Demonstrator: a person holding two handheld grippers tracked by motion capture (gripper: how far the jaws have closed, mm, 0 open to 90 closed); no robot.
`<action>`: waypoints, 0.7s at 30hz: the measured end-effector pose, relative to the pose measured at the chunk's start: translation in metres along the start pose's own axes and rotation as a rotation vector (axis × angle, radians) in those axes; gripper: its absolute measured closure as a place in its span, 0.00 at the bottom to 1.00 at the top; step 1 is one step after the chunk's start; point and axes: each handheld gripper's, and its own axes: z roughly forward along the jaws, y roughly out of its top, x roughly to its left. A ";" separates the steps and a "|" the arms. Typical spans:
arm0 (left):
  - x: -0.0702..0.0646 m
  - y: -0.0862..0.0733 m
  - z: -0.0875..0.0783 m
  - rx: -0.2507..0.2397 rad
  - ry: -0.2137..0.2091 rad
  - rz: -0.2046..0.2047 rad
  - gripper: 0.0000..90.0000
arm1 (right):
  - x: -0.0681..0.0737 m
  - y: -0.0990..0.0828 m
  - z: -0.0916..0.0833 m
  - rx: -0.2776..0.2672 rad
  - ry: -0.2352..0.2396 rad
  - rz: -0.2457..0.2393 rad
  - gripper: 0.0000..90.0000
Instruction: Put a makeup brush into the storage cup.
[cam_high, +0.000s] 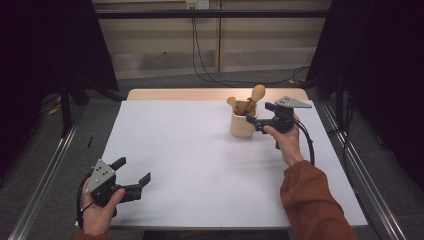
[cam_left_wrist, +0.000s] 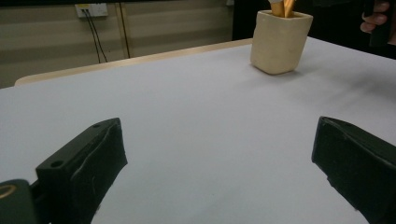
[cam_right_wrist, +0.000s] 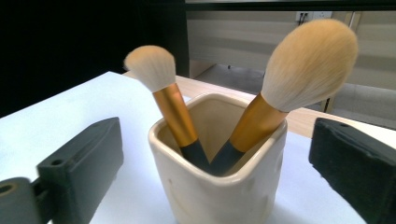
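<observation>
A cream ceramic cup stands on the white table at the back right. Two makeup brushes lean in it, heads up: a large one and a smaller one. My right gripper is open beside the cup, pointing left at it. In the right gripper view its jaws stand wide apart on either side of the cup, clear of it, with the large brush and small brush free. My left gripper rests open at the front left, nothing between its jaws.
The cup is far across the table from the left gripper. A wooden strip runs along the table's far edge. Metal rails flank the table, and cables lie on the floor behind.
</observation>
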 end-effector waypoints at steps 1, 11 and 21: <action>0.000 0.000 -0.001 0.000 -0.001 0.004 0.03 | 0.000 0.000 -0.001 0.001 0.002 0.000 0.02; 0.000 0.000 -0.003 -0.008 -0.001 0.005 0.03 | 0.010 -0.007 -0.019 -0.023 0.023 -0.013 0.05; 0.000 0.000 -0.005 -0.013 0.003 -0.001 0.03 | 0.021 -0.013 -0.034 -0.008 -0.001 -0.024 0.03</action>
